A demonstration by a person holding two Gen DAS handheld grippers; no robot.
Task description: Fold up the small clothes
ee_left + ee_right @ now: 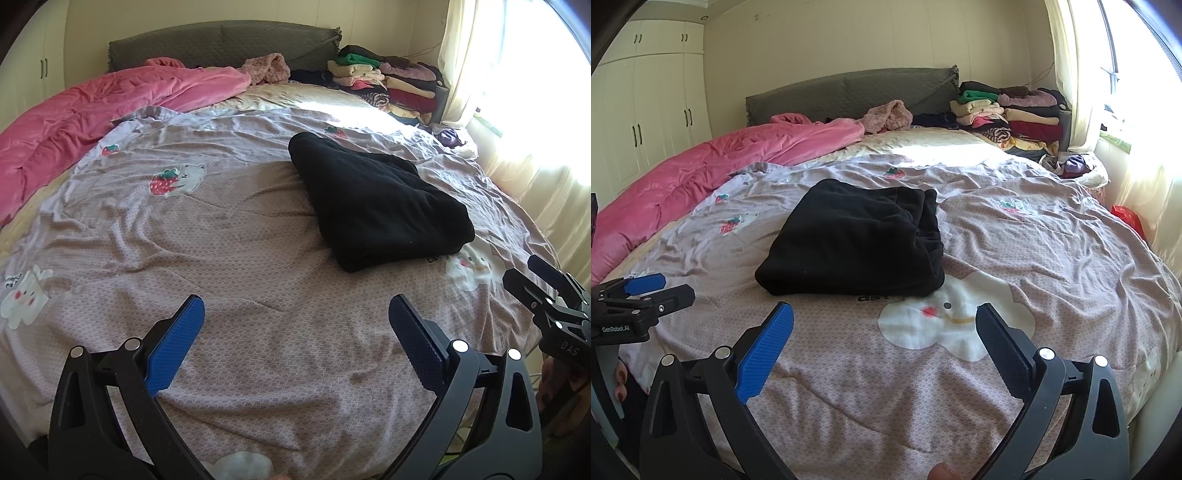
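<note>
A black garment (376, 203) lies folded into a thick rectangle on the mauve patterned bedsheet (240, 236), ahead and to the right in the left wrist view. In the right wrist view the black garment (853, 240) lies straight ahead, beyond the blue pads. My left gripper (295, 314) is open above bare sheet, well short of the garment, with nothing between its fingers. My right gripper (884, 321) is also open and empty, its tips just short of the garment's near edge. Each gripper shows at the edge of the other's view: the right gripper (532, 280), the left gripper (668, 286).
A crumpled pink duvet (92, 118) lies along the bed's left side. Stacks of folded clothes (391, 81) stand at the far right by the grey headboard (221, 44). A bright curtained window (1126, 110) is on the right, white wardrobes (646, 110) on the left.
</note>
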